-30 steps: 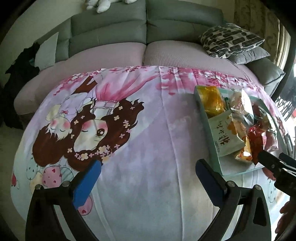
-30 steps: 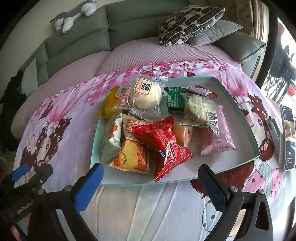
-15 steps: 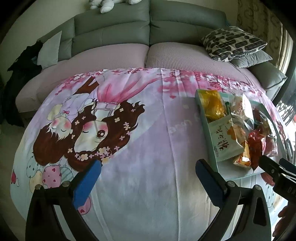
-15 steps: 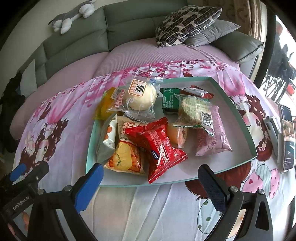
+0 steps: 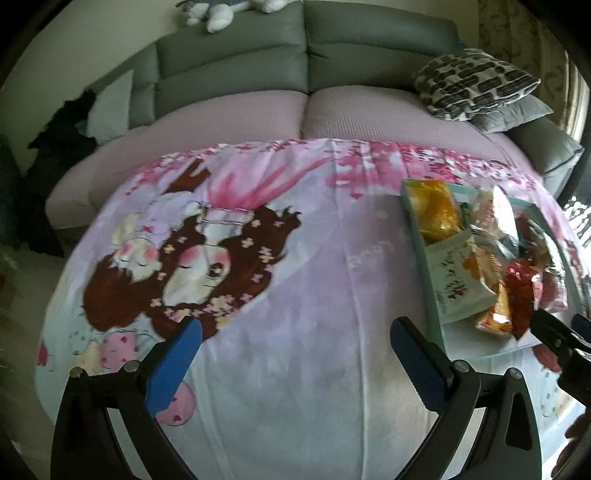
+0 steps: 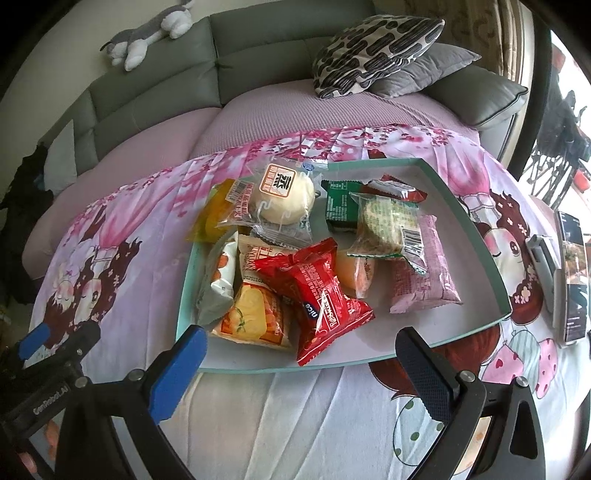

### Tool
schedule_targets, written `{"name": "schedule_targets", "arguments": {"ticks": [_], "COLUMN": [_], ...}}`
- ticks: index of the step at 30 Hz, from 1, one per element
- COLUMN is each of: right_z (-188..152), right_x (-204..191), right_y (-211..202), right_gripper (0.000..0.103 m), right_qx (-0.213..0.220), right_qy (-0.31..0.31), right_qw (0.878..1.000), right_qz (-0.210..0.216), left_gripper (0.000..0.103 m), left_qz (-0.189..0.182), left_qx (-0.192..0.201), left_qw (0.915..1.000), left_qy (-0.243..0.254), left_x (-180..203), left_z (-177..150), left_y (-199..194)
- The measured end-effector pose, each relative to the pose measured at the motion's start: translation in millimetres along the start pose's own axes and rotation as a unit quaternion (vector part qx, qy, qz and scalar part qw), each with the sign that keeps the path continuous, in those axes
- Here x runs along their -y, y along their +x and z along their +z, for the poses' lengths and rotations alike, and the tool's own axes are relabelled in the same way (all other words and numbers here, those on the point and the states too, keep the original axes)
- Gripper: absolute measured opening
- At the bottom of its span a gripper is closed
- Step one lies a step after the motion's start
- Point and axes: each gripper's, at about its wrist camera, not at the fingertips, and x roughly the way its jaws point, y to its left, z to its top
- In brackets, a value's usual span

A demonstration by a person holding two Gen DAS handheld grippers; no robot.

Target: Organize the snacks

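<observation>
Right gripper (image 6: 299, 363) hovering at the near edge of the tray (image 6: 476, 225), jaws spread wide, gripping nothing; blue pads on both fingers plain to see. Tray sitting on the cartoon-print cloth (image 6: 295, 413) over the counter, snacks heaped toward its left half. Red packet (image 6: 314, 291) nearest the jaws, lying across an orange-and-yellow packet (image 6: 251, 314); white-and-green packet (image 6: 219, 280) tucked against the tray's left wall. Round white bun in clear wrap (image 6: 282, 199) at the back, overlapping a yellow packet (image 6: 212, 212) that pokes over the rim. Dark green packet (image 6: 338, 206) behind a clear-wrapped cracker (image 6: 384, 225); pink packet (image 6: 424, 269) beside it, toward the right; small orange piece (image 6: 356, 271) between red and pink. Right half of the tray bare. Phone-like objects (image 6: 570, 269) lying on the cloth, right of the tray.

Left gripper (image 5: 291, 339) over open cloth (image 5: 295, 295), well left of the tray (image 5: 417, 236), jaws wide too, holding nothing; same gripper peeking in at bottom left of the right view (image 6: 51, 354). Right gripper's fingertip (image 5: 554, 332) showing at the tray's near corner in the left view. Grey sofa (image 5: 236, 62) behind, patterned cushion (image 6: 373, 48) on a plain grey one, plush toy (image 6: 147, 35) on the backrest.
</observation>
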Motion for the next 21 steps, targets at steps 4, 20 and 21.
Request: {"name": "schedule_targets", "arguments": {"ticks": [4,20,21], "right_z": [-0.2,-0.5,-0.6], "right_x": [0.6,-0.5,-0.5], "right_y": [0.9,2.4,2.4], "right_gripper": [0.103,0.103,0.103], "right_qx": [-0.002,-0.006,-0.006], "right_qy": [0.002,0.001,0.001], "right_qw": [1.000,1.000,1.000], "right_qz": [0.002,0.002,0.002], "left_gripper": [0.102,0.102,0.102], "left_qz": [-0.005,0.001,0.001], "left_qx": [-0.001,-0.005,-0.006], "left_qw": [1.0000,1.0000,1.0000], "left_qy": [0.000,0.003,0.002], "left_x": [0.4,0.3,0.0], "left_z": [0.0,-0.1,-0.3], "left_y": [0.5,3.1,3.4]}}
